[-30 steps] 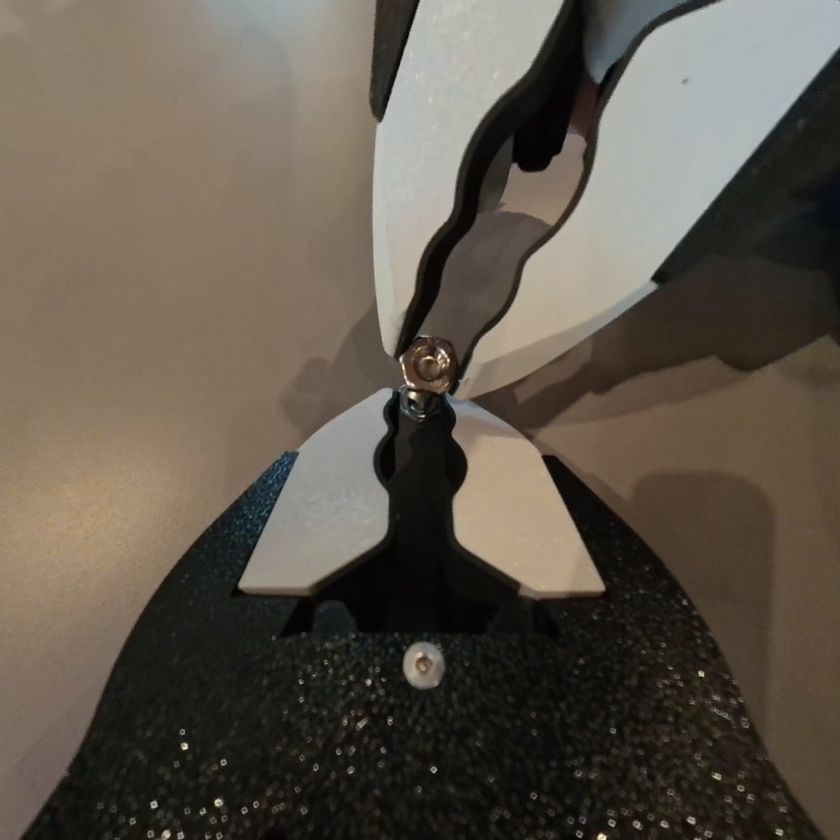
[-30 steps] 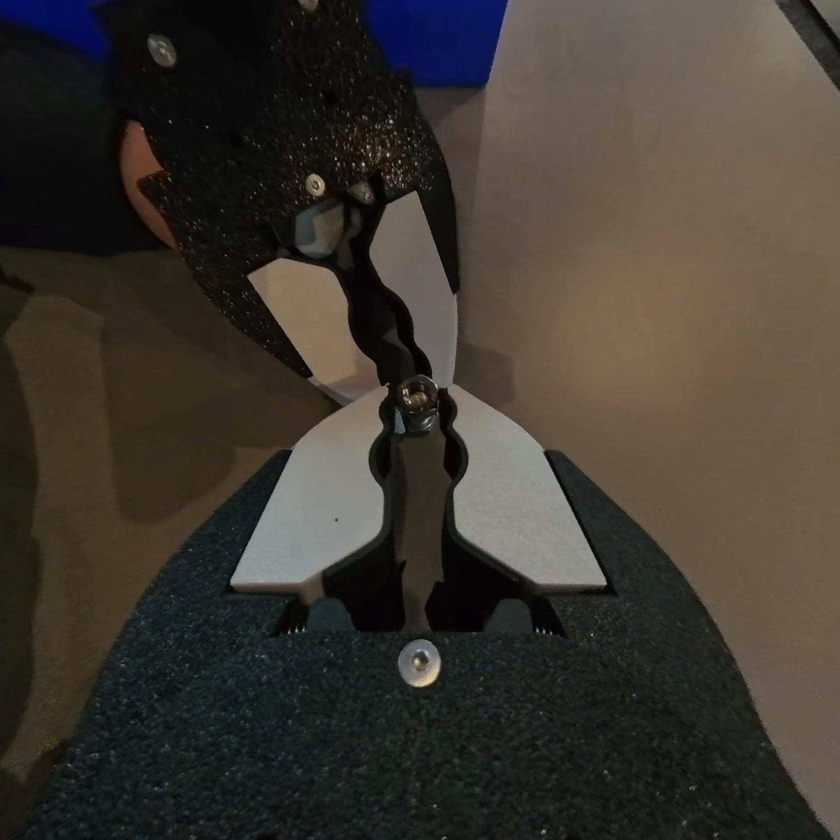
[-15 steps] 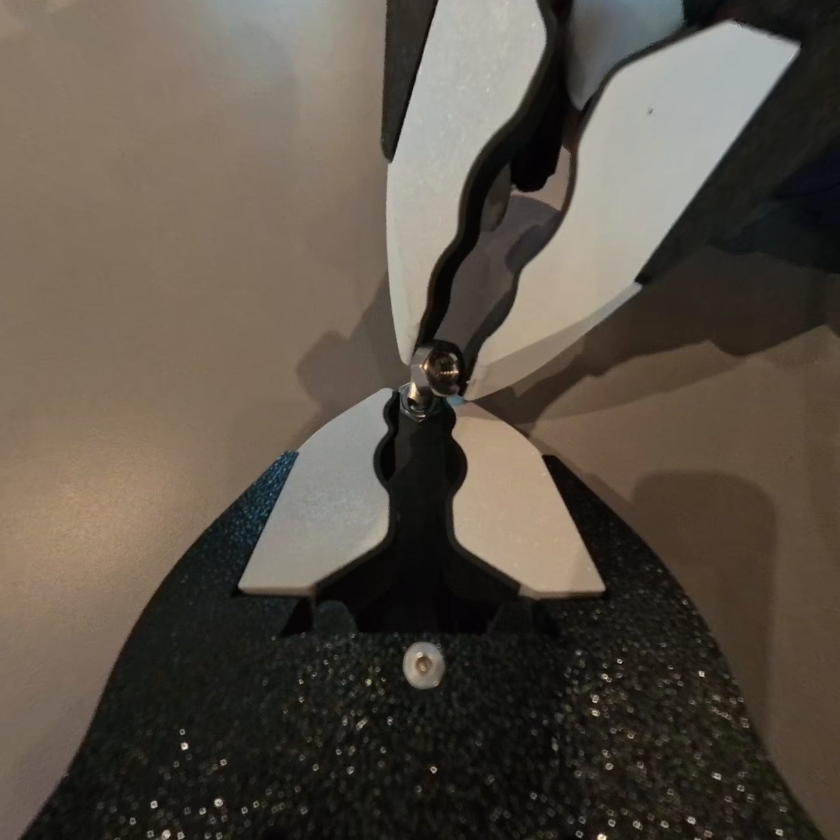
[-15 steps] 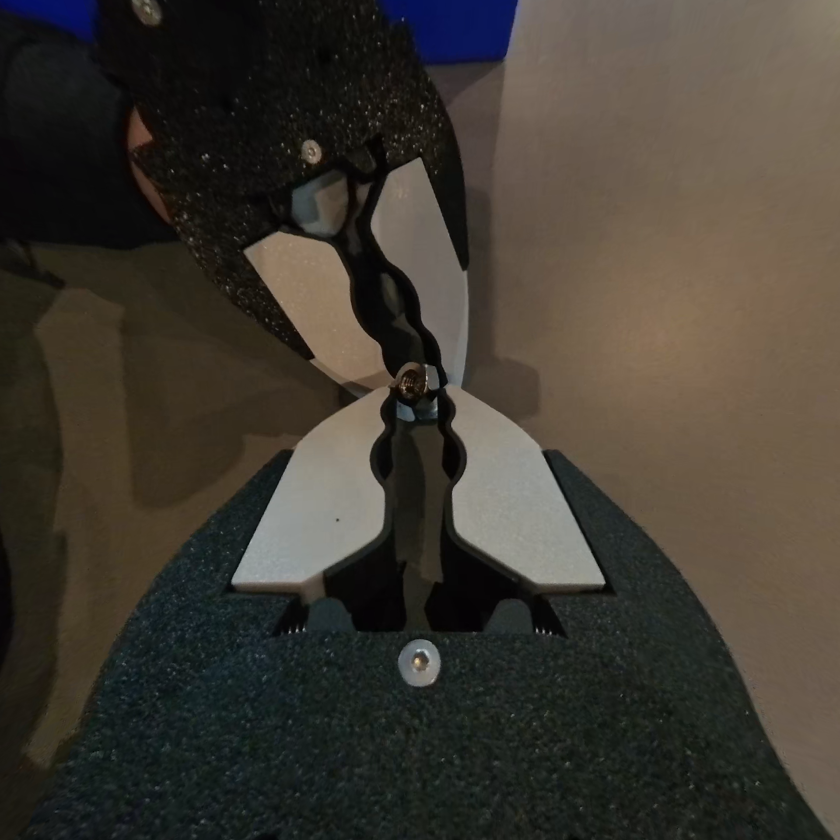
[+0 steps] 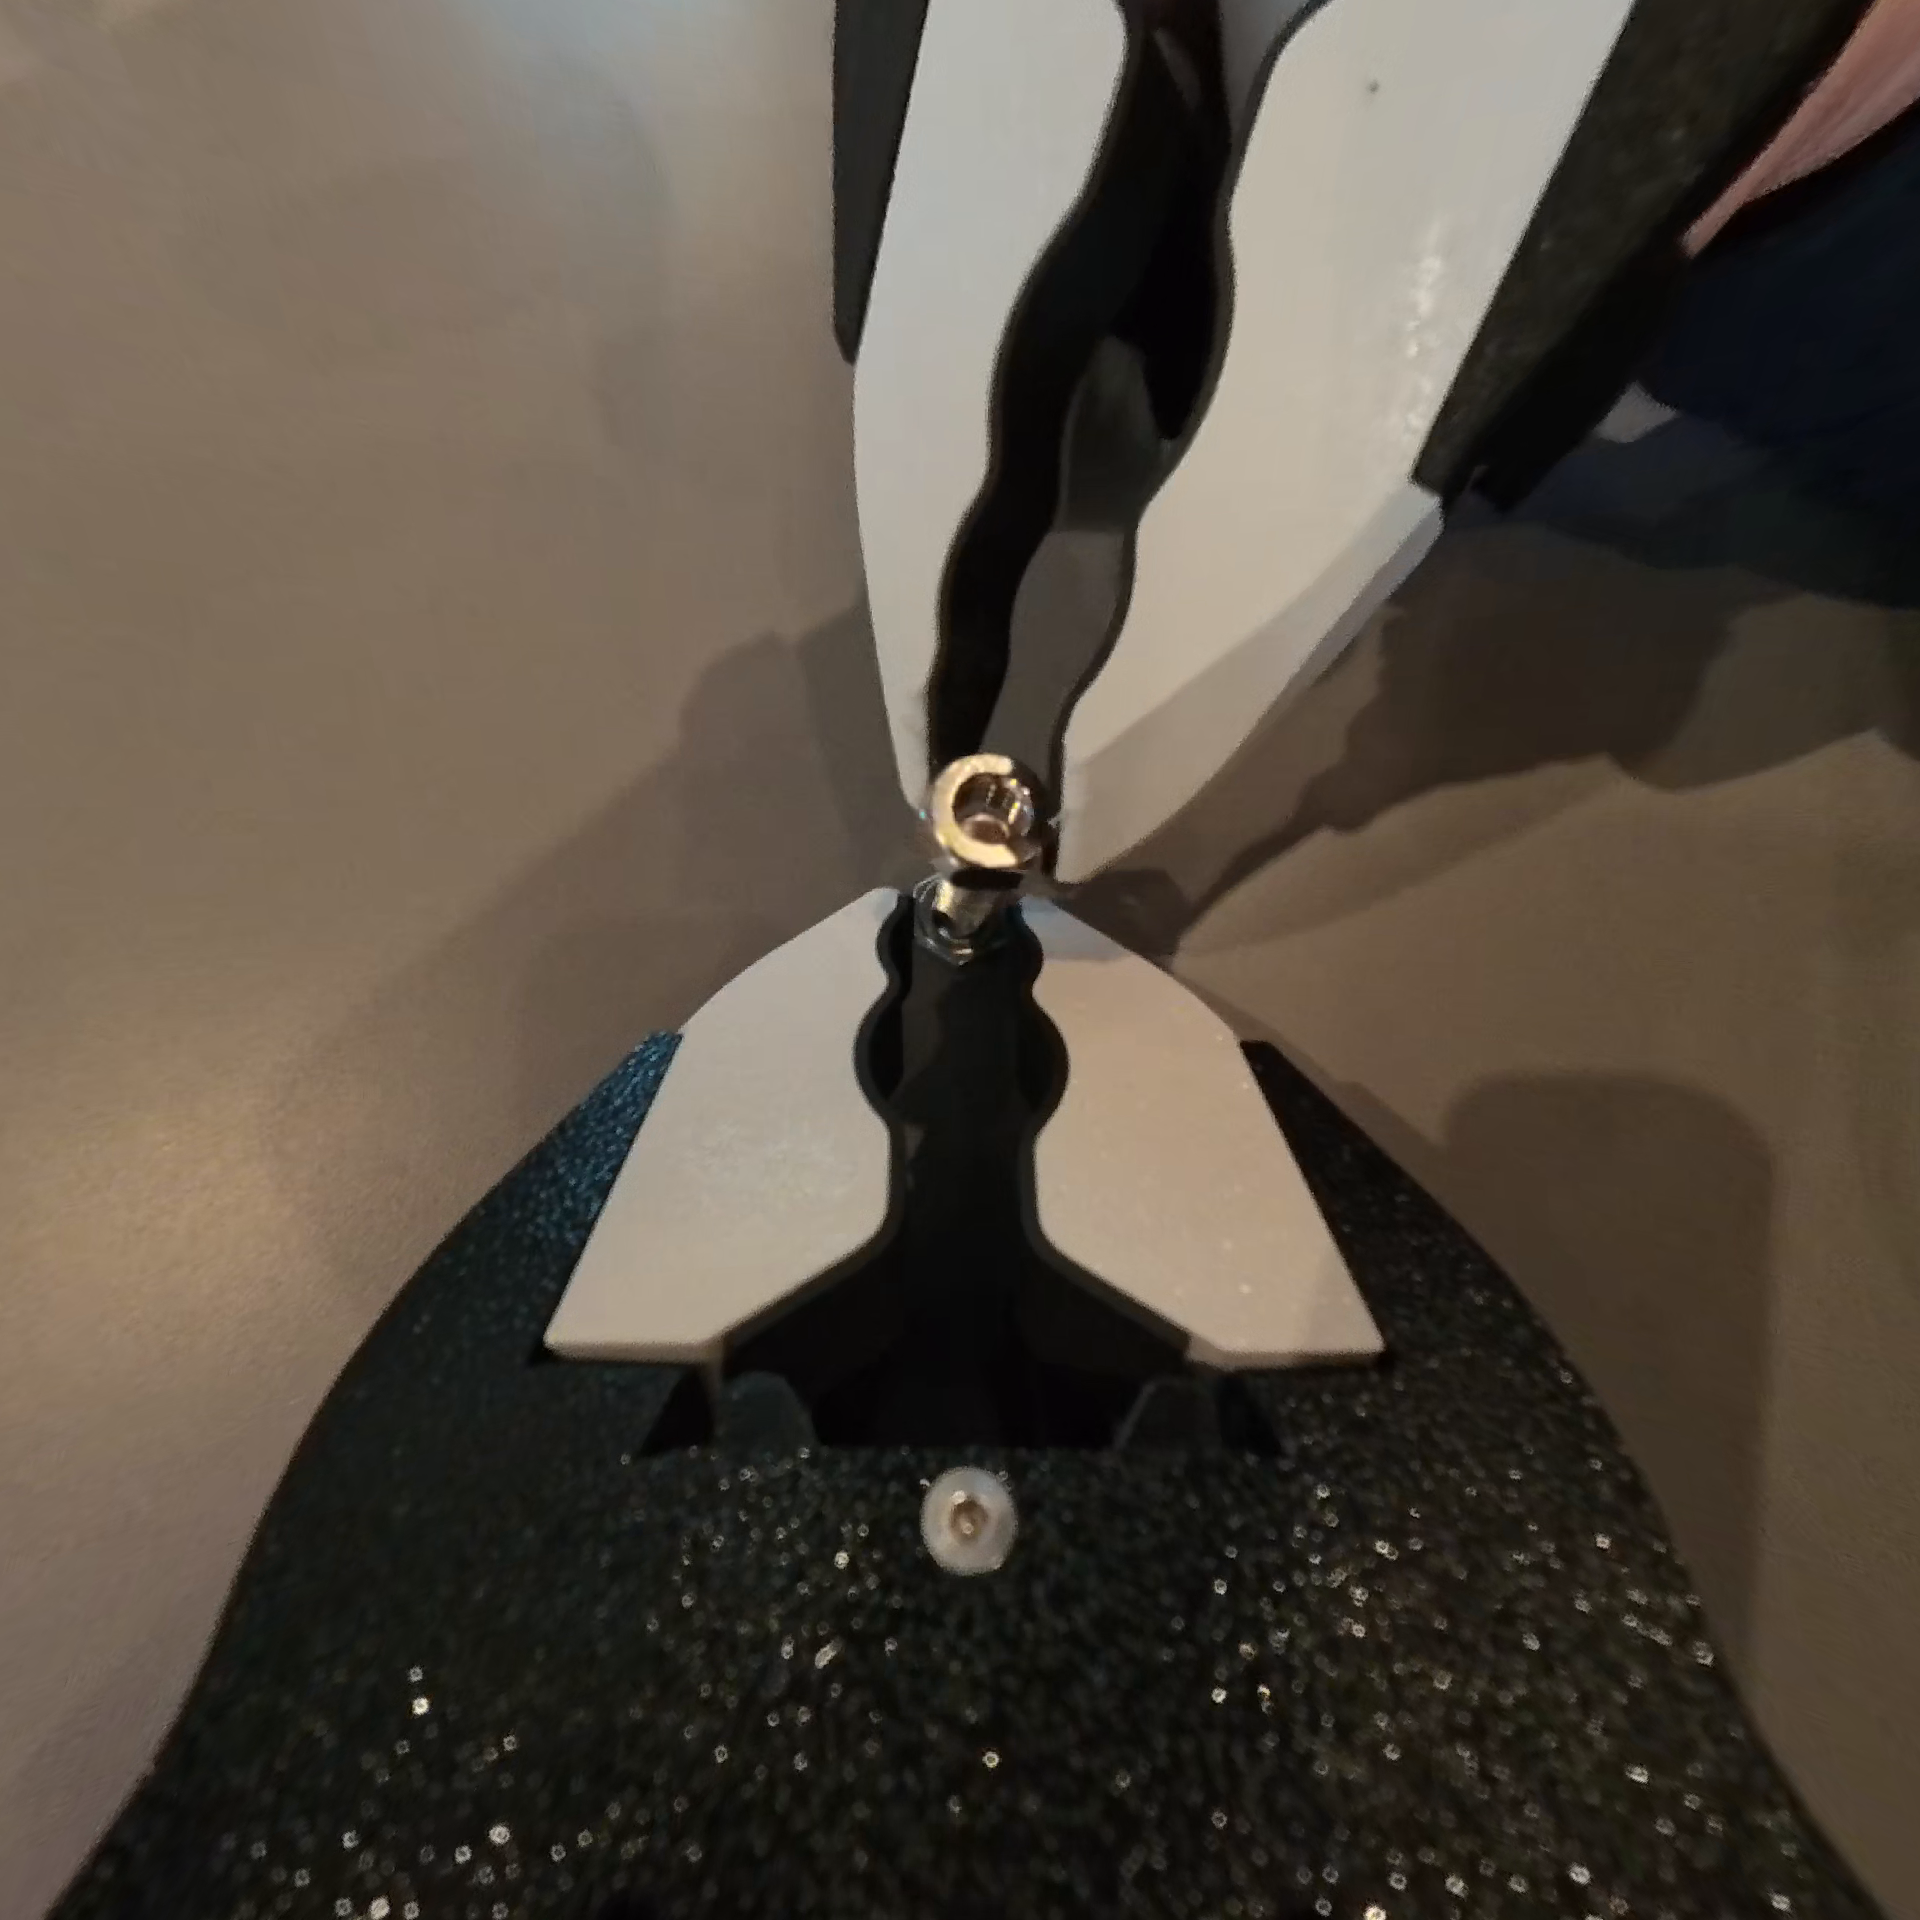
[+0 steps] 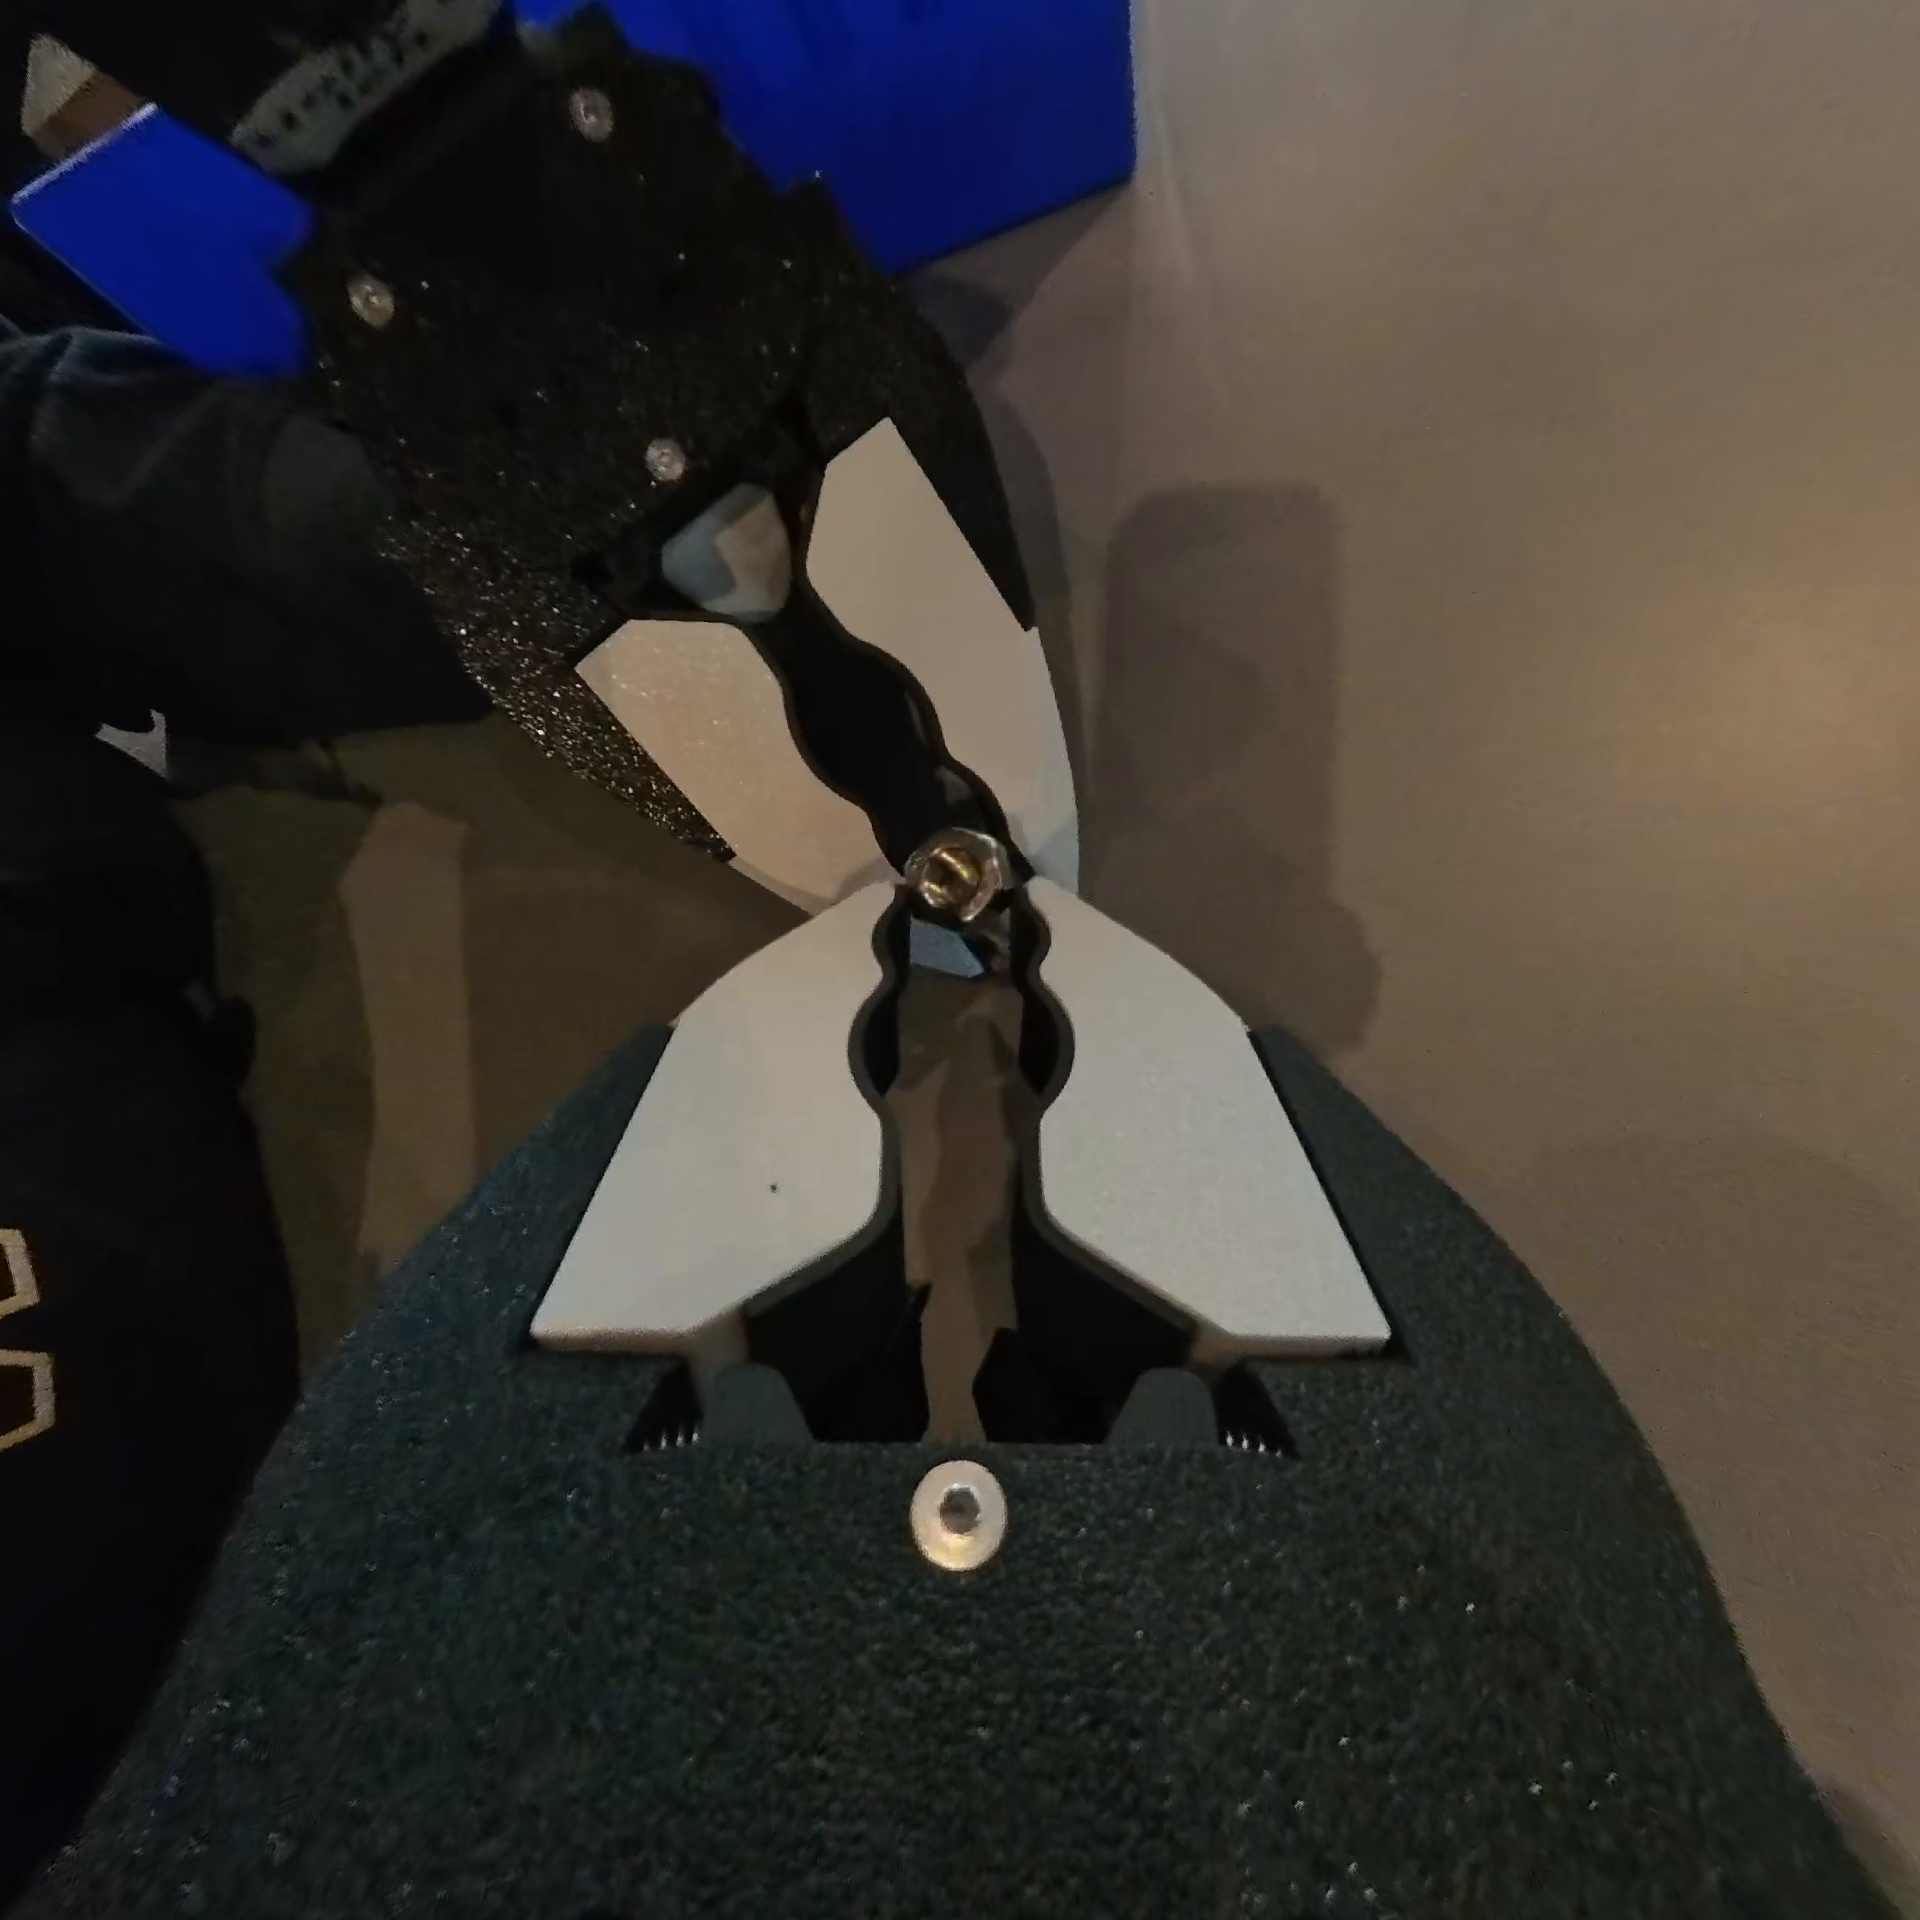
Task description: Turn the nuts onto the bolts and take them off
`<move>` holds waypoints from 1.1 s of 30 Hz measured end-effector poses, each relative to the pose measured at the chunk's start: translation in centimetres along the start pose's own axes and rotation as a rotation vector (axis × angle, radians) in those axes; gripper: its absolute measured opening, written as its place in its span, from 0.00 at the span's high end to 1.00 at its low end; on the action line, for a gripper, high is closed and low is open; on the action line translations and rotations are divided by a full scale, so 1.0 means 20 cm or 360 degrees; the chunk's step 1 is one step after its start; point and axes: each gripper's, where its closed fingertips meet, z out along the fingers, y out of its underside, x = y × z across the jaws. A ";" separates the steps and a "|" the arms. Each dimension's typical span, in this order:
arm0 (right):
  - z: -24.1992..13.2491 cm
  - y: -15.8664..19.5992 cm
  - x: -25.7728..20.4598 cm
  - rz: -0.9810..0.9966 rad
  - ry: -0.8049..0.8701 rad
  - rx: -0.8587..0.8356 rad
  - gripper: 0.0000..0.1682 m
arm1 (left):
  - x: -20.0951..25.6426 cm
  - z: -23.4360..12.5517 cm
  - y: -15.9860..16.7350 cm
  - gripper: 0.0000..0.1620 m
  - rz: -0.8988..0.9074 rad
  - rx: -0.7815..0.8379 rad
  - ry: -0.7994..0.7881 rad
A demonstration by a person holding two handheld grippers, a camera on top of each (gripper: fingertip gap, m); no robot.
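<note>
Metal on metal at the centre of both views: nut [image 5: 982, 826] and bolt [image 5: 954, 920] joined, held in the air between 2 grippers meeting tip to tip. Left gripper [image 5: 961, 930] pressed together on the lower end of the bolt, white fingers [image 5: 748, 1174] closed to a narrow black slit, threaded shank rising out of the tips. Right gripper [image 5: 987, 831] reaching in from the top edge of the left wrist view, pinching the shiny nut at its very tips, bright ring and round hole turned toward the camera. Nut sitting at the upper end of the shank, touching it; cannot tell how far down the thread.

From the right wrist view: right gripper [image 6: 956, 912] clamped on the nut [image 6: 952, 878], brassy hole facing the lens; left gripper [image 6: 961, 844] slanting in from the upper left, sparkling black body, dark sleeve [image 6: 156, 540] behind it. Bolt mostly hidden here behind the nut and tips.

Underneath and all around, plain beige surface [image 5: 312, 623] with soft shadows of both grippers; no edge or corner of it in view. Blue object [image 6: 914, 114] at the top edge. Pale lettering [image 6: 21, 1361] on a dark garment at the left edge, cut off by the frame and too partial to read. 1 silver screw [image 6: 958, 1527] on the right gripper's body.
</note>
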 end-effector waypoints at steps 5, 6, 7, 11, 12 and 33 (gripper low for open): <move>0.01 0.00 0.00 0.0024 -0.0016 0.0007 0.89 | 0.00 0.00 0.00 0.90 -0.0001 0.0000 0.0002; 0.01 0.00 0.00 0.0031 -0.0020 0.0009 0.89 | 0.00 0.00 0.00 0.90 -0.0001 0.0000 0.0001; 0.01 0.00 0.00 0.0035 -0.0026 0.0011 0.89 | 0.00 0.00 0.00 0.90 0.0000 0.0000 0.0001; 0.00 0.00 0.00 0.0030 -0.0030 0.0009 0.89 | 0.00 0.00 0.00 0.90 0.0000 0.0000 0.0004; 0.00 0.00 0.00 0.0023 -0.0030 0.0007 0.89 | 0.00 0.00 0.00 0.90 0.0000 0.0000 0.0004; -0.08 -0.02 -0.07 -0.0424 0.0114 0.0469 0.76 | 0.00 0.00 0.00 0.90 -0.0002 0.0000 0.0010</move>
